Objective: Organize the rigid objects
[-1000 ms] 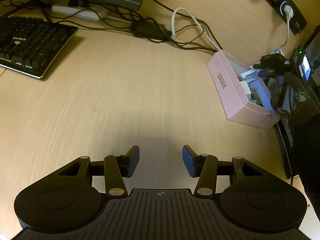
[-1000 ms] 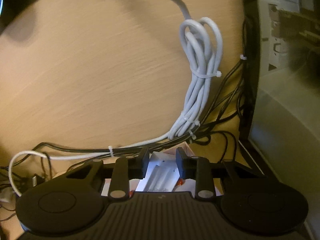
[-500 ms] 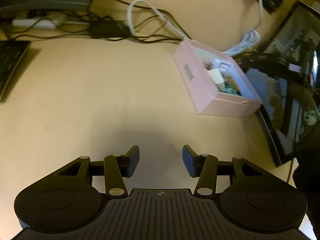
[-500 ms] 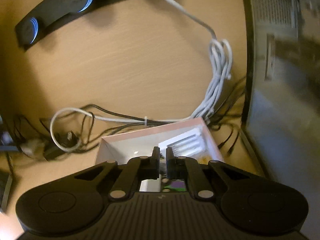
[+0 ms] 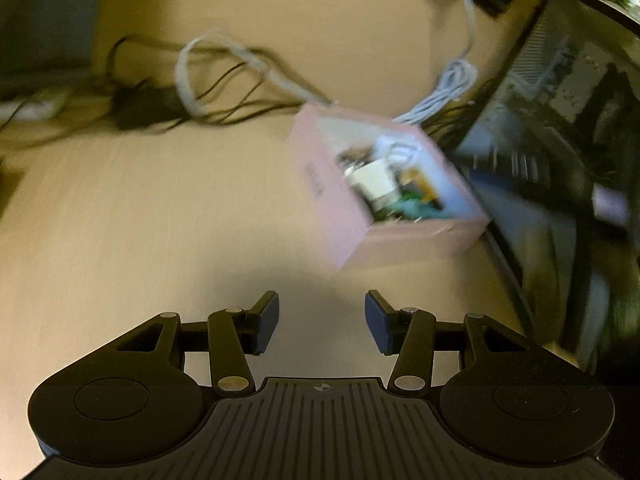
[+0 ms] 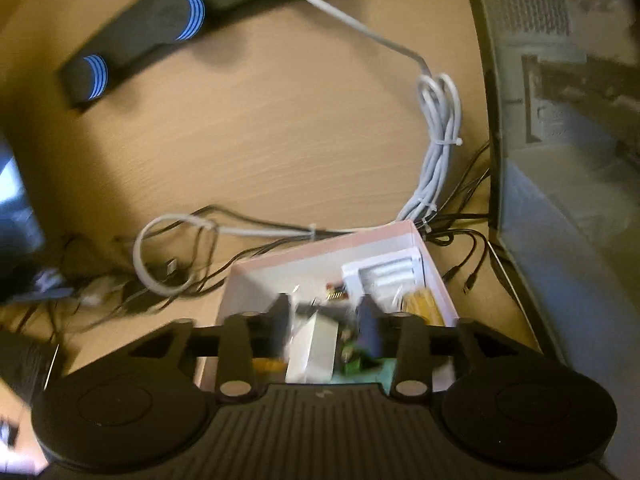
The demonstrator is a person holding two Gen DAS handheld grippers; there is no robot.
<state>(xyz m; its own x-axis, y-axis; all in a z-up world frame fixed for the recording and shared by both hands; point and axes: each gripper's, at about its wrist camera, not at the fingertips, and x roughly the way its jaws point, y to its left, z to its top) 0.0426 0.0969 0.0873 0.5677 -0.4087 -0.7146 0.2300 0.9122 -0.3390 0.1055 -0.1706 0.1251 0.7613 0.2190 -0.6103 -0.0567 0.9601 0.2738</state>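
Both tools spread, gripping nothing: left tool (image 5: 322,322) over woodgrain desk (image 5: 160,220), right tool (image 6: 324,326) above pink cardboard box (image 6: 320,250).

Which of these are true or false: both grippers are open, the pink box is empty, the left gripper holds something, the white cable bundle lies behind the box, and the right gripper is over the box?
1. Both grippers are open. True: the left gripper and the right gripper both show a gap.
2. The pink box is empty. False: it holds several small items, among them a white block.
3. The left gripper holds something. False: only bare desk shows between its fingers.
4. The white cable bundle lies behind the box. True.
5. The right gripper is over the box. True.
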